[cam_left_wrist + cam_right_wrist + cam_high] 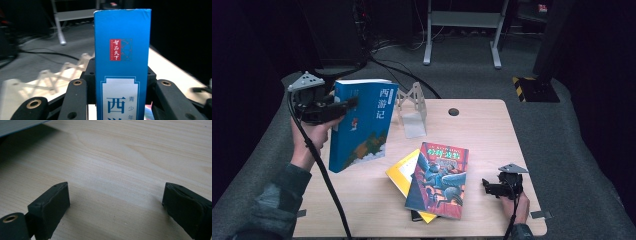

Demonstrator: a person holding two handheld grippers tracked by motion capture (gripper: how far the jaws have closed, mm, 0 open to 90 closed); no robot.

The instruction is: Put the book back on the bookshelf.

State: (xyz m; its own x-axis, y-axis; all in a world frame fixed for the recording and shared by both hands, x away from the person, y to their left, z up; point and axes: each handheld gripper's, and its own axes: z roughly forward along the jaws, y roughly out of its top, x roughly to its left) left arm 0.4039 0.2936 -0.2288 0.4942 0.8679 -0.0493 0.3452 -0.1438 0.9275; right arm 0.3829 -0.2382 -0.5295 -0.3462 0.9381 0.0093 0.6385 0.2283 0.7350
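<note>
Above the table, left claw (352, 103) clamps an upright blue book (362, 125); right claw (486, 186) gapes wide.

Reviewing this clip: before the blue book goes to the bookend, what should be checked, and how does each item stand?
1. Left gripper clamped on the blue book: ok.
2. Book lifted off the table: ok.
3. Book upright: not ok, tilted.
4. White bookend standing, its base free: ok.
5. Right gripper open on bare wood beside the stacked books: ok.
6. Grip firm enough not to slip: cannot tell.
</note>
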